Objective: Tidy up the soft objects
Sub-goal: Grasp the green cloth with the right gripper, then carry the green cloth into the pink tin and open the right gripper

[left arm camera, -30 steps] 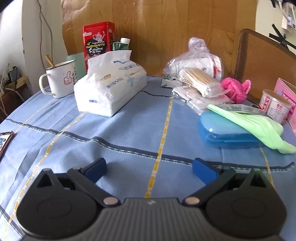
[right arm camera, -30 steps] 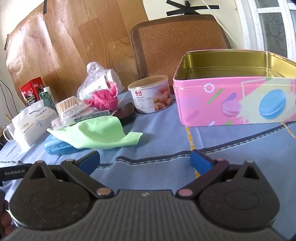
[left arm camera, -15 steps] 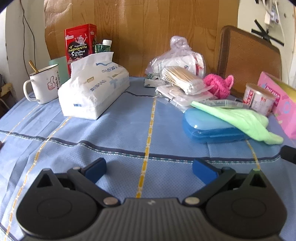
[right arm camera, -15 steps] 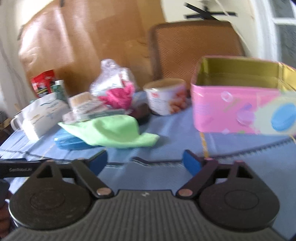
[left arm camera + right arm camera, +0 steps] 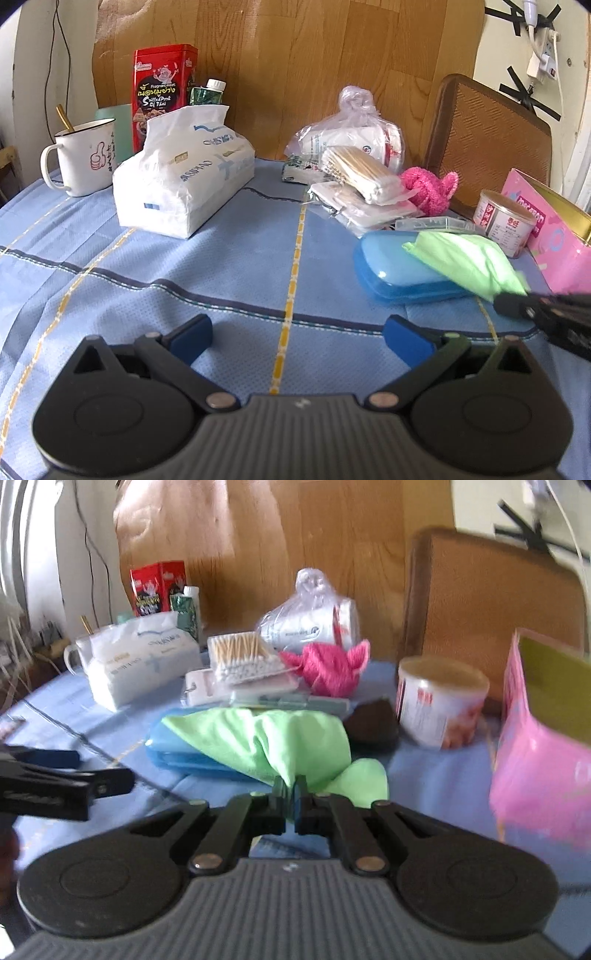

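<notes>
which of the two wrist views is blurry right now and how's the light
The right wrist view is smeared by motion, worst at the pink tin, though the right tongs shut on the green cloth still read. The left wrist view is sharp, daylit, with fisheye bending at its edges.

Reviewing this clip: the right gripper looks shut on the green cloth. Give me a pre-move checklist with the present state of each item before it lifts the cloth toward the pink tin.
1. Right gripper shut on the green cloth: ok, a fold is pinched between its fingers.
2. Cloth free of the blue case: not ok, most of it is draped over the case.
3. Pink tin open to receive: ok, no lid on it and the gold inside shows.
4. Left gripper open and holding nothing: ok, above bare tablecloth.
5. Path to the tin past the white can: cannot tell, the right wrist view is blurred.
</notes>
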{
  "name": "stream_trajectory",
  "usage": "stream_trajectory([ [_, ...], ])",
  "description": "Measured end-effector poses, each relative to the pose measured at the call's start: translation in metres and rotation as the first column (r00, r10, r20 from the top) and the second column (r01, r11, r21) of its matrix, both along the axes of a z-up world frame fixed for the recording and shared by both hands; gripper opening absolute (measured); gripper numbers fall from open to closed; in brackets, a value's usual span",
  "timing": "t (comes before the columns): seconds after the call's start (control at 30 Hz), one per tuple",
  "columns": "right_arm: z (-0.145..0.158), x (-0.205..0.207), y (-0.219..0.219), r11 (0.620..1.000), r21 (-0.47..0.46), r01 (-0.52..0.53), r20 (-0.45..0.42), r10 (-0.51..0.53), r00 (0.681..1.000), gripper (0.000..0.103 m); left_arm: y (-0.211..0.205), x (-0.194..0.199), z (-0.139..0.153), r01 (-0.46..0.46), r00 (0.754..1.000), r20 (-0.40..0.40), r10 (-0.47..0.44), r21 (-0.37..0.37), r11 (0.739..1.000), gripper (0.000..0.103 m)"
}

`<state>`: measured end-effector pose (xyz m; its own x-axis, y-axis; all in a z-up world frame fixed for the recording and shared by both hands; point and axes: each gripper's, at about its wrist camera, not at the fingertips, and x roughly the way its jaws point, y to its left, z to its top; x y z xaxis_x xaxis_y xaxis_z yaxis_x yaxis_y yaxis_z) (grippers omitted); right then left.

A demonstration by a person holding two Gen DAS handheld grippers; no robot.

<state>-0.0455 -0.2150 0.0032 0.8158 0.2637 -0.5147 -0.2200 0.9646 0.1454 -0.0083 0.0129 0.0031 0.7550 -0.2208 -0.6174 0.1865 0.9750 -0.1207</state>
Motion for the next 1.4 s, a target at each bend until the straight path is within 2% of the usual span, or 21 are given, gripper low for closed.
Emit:
stream_trajectory([
  [0.1,0.003,-0.037,-0.009,0.997,0.038,-0.065,0.017,0.064,0.998,0.006,0.0,0.0,0.0,0.021,1.0,-0.001,-0.021,-0.003,1.0,0.102],
  [0.17,0.004,-0.062,-0.014,0.986,0.066,-0.156,0.02,0.155,0.988,0.006,0.002,-0.001,0.001,0.049,0.999,0.0,-0.049,-0.033,0.998,0.102],
  [0.23,0.003,-0.083,-0.015,0.979,0.056,-0.194,0.008,0.194,0.981,0.007,0.005,-0.003,0.002,0.094,0.996,-0.002,-0.094,-0.076,0.993,0.1],
  [0.27,0.002,-0.088,-0.015,0.978,0.049,-0.202,-0.003,0.202,0.979,0.009,0.006,-0.004,0.004,0.123,0.992,-0.007,-0.124,-0.105,0.987,0.095],
  [0.33,0.0,-0.096,-0.018,0.984,0.022,-0.179,-0.007,0.179,0.984,0.013,0.004,-0.006,0.007,0.196,0.978,-0.037,-0.207,-0.19,0.962,0.091],
  [0.37,-0.001,-0.097,-0.018,0.986,0.01,-0.166,-0.005,0.166,0.986,0.017,0.001,-0.007,0.009,0.236,0.966,-0.05,-0.253,-0.23,0.944,0.087],
  [0.4,-0.001,-0.096,-0.019,0.987,0.012,-0.162,-0.006,0.162,0.987,0.03,-0.003,-0.007,0.011,0.272,0.953,-0.063,-0.297,-0.259,0.927,0.083],
  [0.43,-0.001,-0.094,-0.019,0.987,0.023,-0.159,-0.005,0.159,0.987,0.05,-0.01,-0.006,0.012,0.306,0.937,-0.079,-0.34,-0.279,0.91,0.076],
  [0.5,-0.003,-0.09,-0.019,0.987,0.037,-0.159,-0.007,0.16,0.987,0.065,-0.025,-0.005,0.012,0.361,0.905,-0.111,-0.41,-0.305,0.881,0.066],
  [0.57,-0.007,-0.086,-0.015,0.984,0.024,-0.177,-0.01,0.178,0.984,0.065,-0.045,-0.003,0.008,0.397,0.879,-0.14,-0.455,-0.313,0.863,0.058],
  [0.6,-0.01,-0.084,-0.013,0.984,0.015,-0.18,-0.014,0.18,0.983,0.064,-0.052,-0.004,0.008,0.405,0.878,-0.135,-0.46,-0.303,0.862,0.056],
  [0.67,-0.013,-0.083,-0.01,0.986,-0.017,-0.167,0.011,0.167,0.986,0.035,-0.069,-0.002,0.009,0.444,0.851,-0.155,-0.502,-0.298,0.845,0.029],
  [0.7,-0.012,-0.084,-0.009,0.988,-0.038,-0.153,0.022,0.154,0.988,0.011,-0.075,0.0,0.008,0.458,0.833,-0.17,-0.527,-0.321,0.829,0.024],
  [0.8,-0.007,-0.085,-0.026,0.995,0.0,-0.097,0.061,0.097,0.993,0.011,-0.097,0.001,0.022,0.498,0.816,-0.139,-0.562,-0.326,0.804,0.021],
  [0.87,-0.001,-0.089,-0.041,0.999,0.013,-0.031,0.113,0.029,0.993,0.01,-0.116,0.004,0.036,0.537,0.796,-0.102,-0.596,-0.336,0.774,0.021],
  [1.03,0.021,-0.089,-0.076,0.985,-0.015,0.175,0.276,-0.164,0.947,0.011,-0.173,0.014,0.076,0.62,0.762,0.02,-0.647,-0.311,0.721,0.023],
  [1.1,0.026,-0.078,-0.093,0.963,-0.033,0.266,0.312,-0.243,0.918,0.011,-0.197,0.022,0.082,0.626,0.761,0.04,-0.648,-0.308,0.716,0.025],
  [1.2,0.028,-0.059,-0.125,0.911,-0.024,0.412,0.328,-0.382,0.864,0.012,-0.212,0.028,0.083,0.602,0.783,0.04,-0.621,-0.296,0.741,0.025],
  [1.3,0.024,-0.038,-0.159,0.865,-0.027,0.502,0.273,-0.477,0.836,0.02,-0.2,0.026,0.078,0.581,0.8,0.041,-0.599,-0.3,0.756,0.026],
  [1.37,0.019,-0.029,-0.177,0.833,-0.027,0.552,0.219,-0.534,0.817,0.052,-0.176,0.028,0.075,0.549,0.824,0.04,-0.565,-0.303,0.779,0.03],
  [1.4,0.018,-0.028,-0.184,0.82,-0.008,0.572,0.207,-0.558,0.803,0.071,-0.161,0.028,0.072,0.525,0.84,0.038,-0.541,-0.309,0.793,0.031],
])
